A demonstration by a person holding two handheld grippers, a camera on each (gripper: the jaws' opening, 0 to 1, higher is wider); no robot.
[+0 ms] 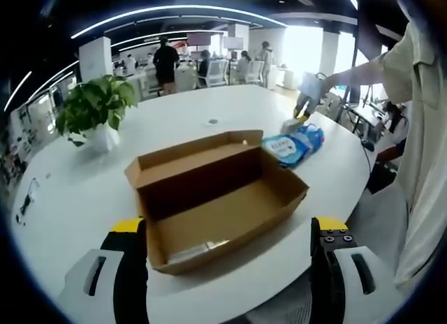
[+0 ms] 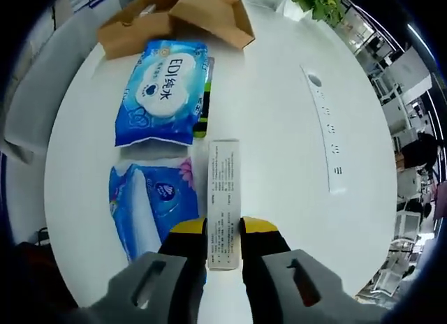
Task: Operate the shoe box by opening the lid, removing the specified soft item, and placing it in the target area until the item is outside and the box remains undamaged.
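Two tools are working here: your right tool [image 2: 223, 230] is closing its jaws on a slim white carton [image 2: 223, 198], and your left tool [image 1: 227, 233] is standing open, holding nothing, in front of the shoe box [image 1: 216, 205]. The box is lying open on the white surface [image 1: 84, 191] and looks nearly empty. The soft packs, one wipes pack [image 2: 164, 93] and one tissue pack [image 2: 150, 205], are lying just beside the carton, outside the box. I judge you are placing or releasing now, so be lowering the carton flat before opening. The surface edge [image 2: 77, 219] is curving near the tissue pack, so be keeping inward, where much open room is waiting toward the plant [image 1: 94, 107].
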